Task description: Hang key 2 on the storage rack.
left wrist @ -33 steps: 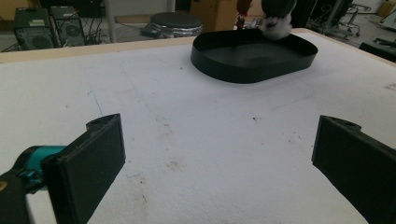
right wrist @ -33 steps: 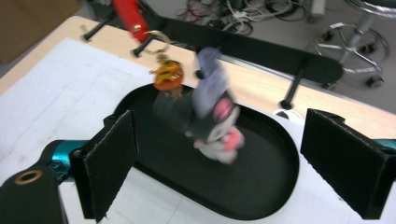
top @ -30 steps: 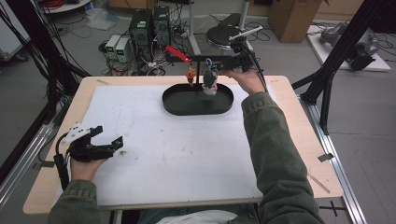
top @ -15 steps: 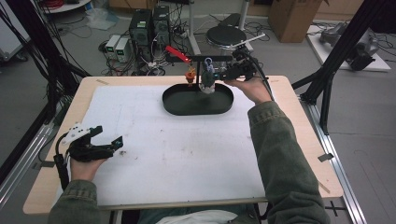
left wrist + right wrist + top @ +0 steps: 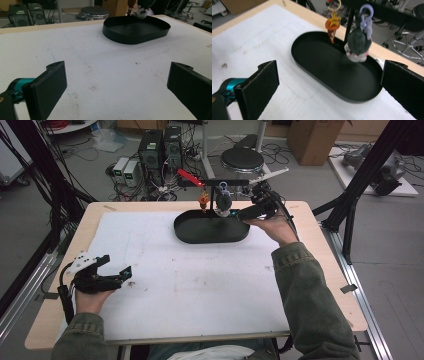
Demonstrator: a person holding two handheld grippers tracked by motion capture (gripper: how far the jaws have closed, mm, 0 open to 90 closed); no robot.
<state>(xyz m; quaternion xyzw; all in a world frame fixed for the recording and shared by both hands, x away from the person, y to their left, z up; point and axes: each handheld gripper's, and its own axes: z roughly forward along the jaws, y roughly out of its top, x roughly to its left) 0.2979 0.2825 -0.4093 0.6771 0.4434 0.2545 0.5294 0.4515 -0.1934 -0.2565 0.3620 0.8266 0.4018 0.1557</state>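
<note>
Right gripper (image 5: 240, 213) jaws wide apart, empty, at the far right end of the black oval tray (image 5: 200, 236). Right gripper view resolves the grey plush keychain (image 5: 358, 42) with lilac clip and orange star charm (image 5: 332, 23) hanging over the tray; high view blurs them. Left gripper (image 5: 117, 276) open, resting near-left on the white mat (image 5: 200, 285).

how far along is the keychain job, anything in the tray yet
Nothing looks done yet: the black oval tray holds nothing. The grey plush keychain and the orange star keychain both hang from the stand's bar above it. In hand: the right hand-held gripper is open, facing the plush one without touching it. The left hand-held gripper rests open on the white mat. Both keychains remain.
</note>
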